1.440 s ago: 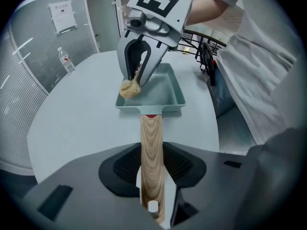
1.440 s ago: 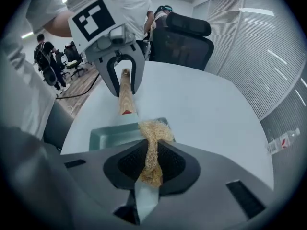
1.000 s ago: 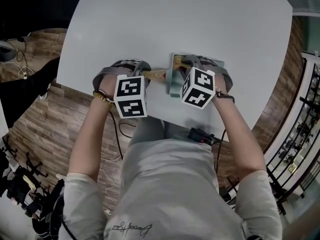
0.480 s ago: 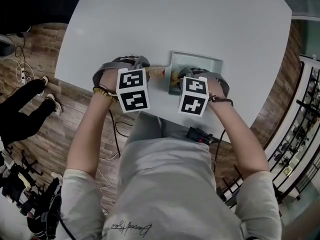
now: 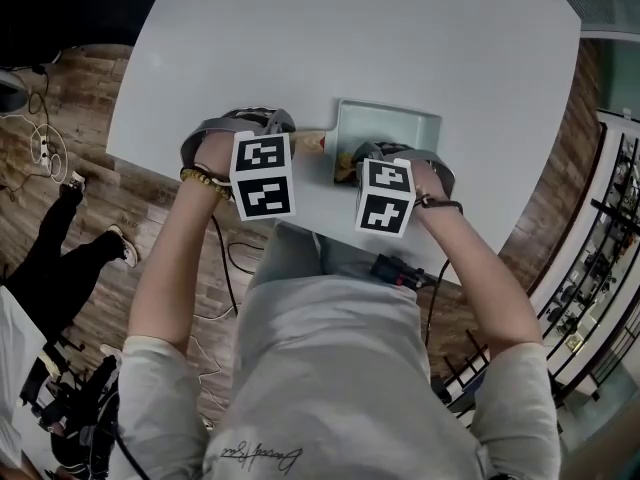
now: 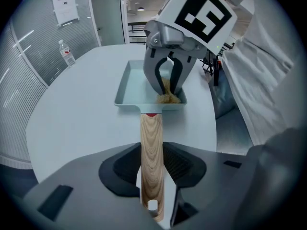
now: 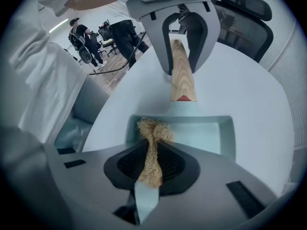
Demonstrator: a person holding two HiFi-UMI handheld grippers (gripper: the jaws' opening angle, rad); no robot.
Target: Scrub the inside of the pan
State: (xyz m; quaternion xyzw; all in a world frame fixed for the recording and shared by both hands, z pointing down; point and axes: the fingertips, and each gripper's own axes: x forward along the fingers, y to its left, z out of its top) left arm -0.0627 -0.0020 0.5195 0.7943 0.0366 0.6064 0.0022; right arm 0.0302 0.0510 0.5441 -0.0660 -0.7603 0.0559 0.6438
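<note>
— While the left gripper (image 6: pixel 152 172) stays clenched on the light wooden handle (image 6: pixel 151 138), what has just shifted?

— It's the right gripper (image 7: pixel 152 166). It pinches the tan fibrous scrubbing wad (image 7: pixel 152 134) and has slid across the pale green rectangular pan (image 5: pixel 400 126) towards 7 o'clock in the head view. A second ago its marker cube covered the pan's middle. Now the far half lies bare.

— And what does that mean for the scrubbing?

— I read it as a stroke under way, with the wad dragged into the corner nearest the handle, which sticks out at 9 o'clock. The pan seems to sit where it did on the pale grey round table (image 5: pixel 350 38), close to the table's 6 o'clock edge, so the left grip is doing its job of steadying it.

— What can't you make out?

— In the head view the right cube hides the wad's contact and the pan's near wall. In the right gripper view the tuft meets that near wall, but I cannot tell whether it presses on the floor or rides the rim. Any grime inside is too faint to see.
</note>
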